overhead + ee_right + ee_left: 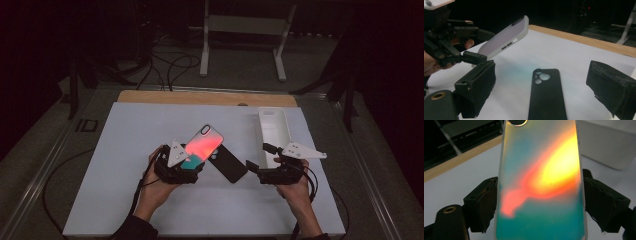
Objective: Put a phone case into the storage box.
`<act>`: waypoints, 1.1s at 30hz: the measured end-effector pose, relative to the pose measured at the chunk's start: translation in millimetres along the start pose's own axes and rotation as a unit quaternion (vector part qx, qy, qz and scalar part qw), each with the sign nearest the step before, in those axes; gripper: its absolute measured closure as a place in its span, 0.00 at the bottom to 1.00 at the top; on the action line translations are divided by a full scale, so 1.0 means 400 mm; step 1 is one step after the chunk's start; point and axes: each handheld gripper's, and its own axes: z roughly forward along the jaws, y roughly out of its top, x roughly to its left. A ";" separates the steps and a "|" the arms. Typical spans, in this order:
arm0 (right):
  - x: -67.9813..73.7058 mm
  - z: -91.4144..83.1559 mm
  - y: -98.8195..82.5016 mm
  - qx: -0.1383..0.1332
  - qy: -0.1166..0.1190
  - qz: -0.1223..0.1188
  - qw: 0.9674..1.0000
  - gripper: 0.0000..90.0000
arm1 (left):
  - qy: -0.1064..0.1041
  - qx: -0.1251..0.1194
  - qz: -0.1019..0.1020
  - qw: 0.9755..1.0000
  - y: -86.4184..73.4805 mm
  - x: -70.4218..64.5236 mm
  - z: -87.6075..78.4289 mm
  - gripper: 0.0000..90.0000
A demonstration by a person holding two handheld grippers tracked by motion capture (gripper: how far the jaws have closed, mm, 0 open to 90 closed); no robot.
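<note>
the left gripper (187, 162) pinches the iridescent orange-teal phone case (201, 145) tilted above the white surface (125, 150); the right gripper (252, 167) stands spread near the black phone case (230, 165).

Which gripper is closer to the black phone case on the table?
Right. The right gripper sits just beside the black phone case, open. The left gripper holds the colorful case above it.

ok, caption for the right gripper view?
Open right gripper over black phone case; left gripper holds iridescent case aloft.

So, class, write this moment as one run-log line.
left gripper: shut on colourful phone case, lifted off table | right gripper: open, empty | black phone case: flat on table
</note>
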 end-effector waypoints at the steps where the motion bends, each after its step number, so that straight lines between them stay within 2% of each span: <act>1: 0.001 0.005 0.003 0.002 0.002 0.001 1.000 0.10 | -0.002 -0.003 0.002 1.000 0.002 -0.004 0.000 0.19; 6: 0.008 0.026 0.013 0.008 0.012 0.004 1.000 0.10 | -0.010 -0.008 0.009 1.000 0.011 -0.018 0.001 0.19; 11: 0.024 0.054 0.034 0.009 0.032 0.012 0.999 0.10 | -0.017 -0.014 0.023 1.000 0.028 -0.038 0.009 0.19; 14: 0.027 0.057 0.036 0.009 0.035 0.012 0.999 0.10 | -0.017 -0.014 0.023 1.000 0.028 -0.038 0.009 0.19; 15: 0.027 0.057 0.036 0.009 0.035 0.012 0.999 0.10 | -0.020 -0.016 0.027 0.999 0.035 -0.050 0.015 0.19; 16: 0.034 0.068 0.045 0.011 0.041 0.012 0.999 0.10 | -0.021 -0.018 0.028 0.999 0.036 -0.054 0.017 0.19; 24: 0.045 0.092 0.055 0.017 0.052 0.028 0.998 0.10 | -0.034 -0.021 0.038 0.998 0.047 -0.081 0.034 0.19; 31: 0.047 0.105 0.053 0.024 0.060 0.040 0.997 0.17 | -0.040 -0.026 0.042 0.998 0.053 -0.094 0.039 0.19; 33: 0.047 0.107 0.053 0.028 0.062 0.049 0.997 0.25 | -0.041 -0.030 0.043 0.998 0.055 -0.096 0.037 0.19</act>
